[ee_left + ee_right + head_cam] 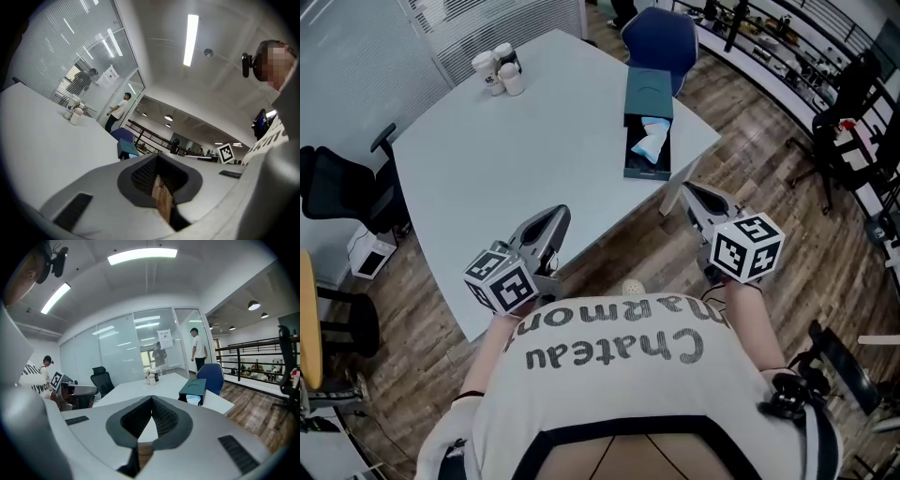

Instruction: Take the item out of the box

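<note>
Right gripper (691,190), clenched on nothing, is the nearer one: the item (651,143) (pale, lying in the open box (648,94)) sits at its 11 o'clock. From the left gripper (560,216), also clenched and empty, the item lies at 2 o'clock. On the surface (534,150) the box's long axis runs 12 to 6. Counted: one item, one box, two grippers, three cups (499,70).

an office: glass partition walls (117,350), black swivel chair (337,192), white meeting table (534,159), ceiling strip light (142,255)
</note>
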Motion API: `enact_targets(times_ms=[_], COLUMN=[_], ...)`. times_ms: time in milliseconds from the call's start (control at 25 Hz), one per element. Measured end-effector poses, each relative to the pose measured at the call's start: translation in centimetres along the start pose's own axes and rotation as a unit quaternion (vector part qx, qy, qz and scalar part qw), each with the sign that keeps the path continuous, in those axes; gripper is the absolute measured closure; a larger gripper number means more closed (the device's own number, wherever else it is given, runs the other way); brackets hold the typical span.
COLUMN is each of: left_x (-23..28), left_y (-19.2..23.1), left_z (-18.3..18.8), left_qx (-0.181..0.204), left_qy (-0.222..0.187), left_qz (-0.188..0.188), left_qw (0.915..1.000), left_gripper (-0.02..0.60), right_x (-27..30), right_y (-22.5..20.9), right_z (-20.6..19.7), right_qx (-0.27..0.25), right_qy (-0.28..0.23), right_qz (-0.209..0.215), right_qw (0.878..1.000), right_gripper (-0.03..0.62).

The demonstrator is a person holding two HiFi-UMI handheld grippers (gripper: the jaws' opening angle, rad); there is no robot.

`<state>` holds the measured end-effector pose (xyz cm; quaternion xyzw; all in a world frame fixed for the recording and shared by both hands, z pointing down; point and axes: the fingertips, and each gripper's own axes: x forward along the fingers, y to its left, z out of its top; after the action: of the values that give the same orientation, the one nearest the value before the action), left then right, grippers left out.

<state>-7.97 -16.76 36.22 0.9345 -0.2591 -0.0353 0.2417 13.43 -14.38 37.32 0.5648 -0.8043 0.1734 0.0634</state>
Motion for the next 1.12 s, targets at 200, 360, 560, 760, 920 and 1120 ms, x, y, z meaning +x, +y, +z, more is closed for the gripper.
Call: enact_targets(times_ms=[200,360,560,760,920,1120], left_x=[5.2,9.0,12.9,15.7,16.8,17.5], left_y=[2.4,4.0,5.9,7.3,7.8,8.7], left_z=[1.4,2.2,2.3,1.8,1.4,0.7], left_qx=[-0.005,-0.011,-0.009,-0.008,-0.003,-0.008], left_qy=[-0.005,-0.017,-0.014,-0.001,0.014,0.028], left_qz=[0.020,0.035,0.051,0.062,0.076,0.097], left_qw=[0.9998,0.9992,0.9986,0.9980,0.9970,0.9948], left_gripper=[0.569,0.569,0.569,0.569,0.568,0.569], right_x=[3.2,5.8,8.8,11.7,13.4,15.6], right_y=[-4.6,-8.1,-11.3,-13.1,-14.2,-15.4], right_z=[2.2,3.2,3.5,2.6,1.5,-0.2], right_qx=[-0.005,-0.005,-0.007,0.012,0.018,0.022], right_qy=[0.005,0.011,0.021,0.042,0.059,0.091], right_qz=[0.019,0.033,0.048,0.072,0.081,0.092], right_qw=[1.000,0.999,0.999,0.996,0.995,0.991], right_gripper=[0.594,0.594,0.594,0.594,0.594,0.594])
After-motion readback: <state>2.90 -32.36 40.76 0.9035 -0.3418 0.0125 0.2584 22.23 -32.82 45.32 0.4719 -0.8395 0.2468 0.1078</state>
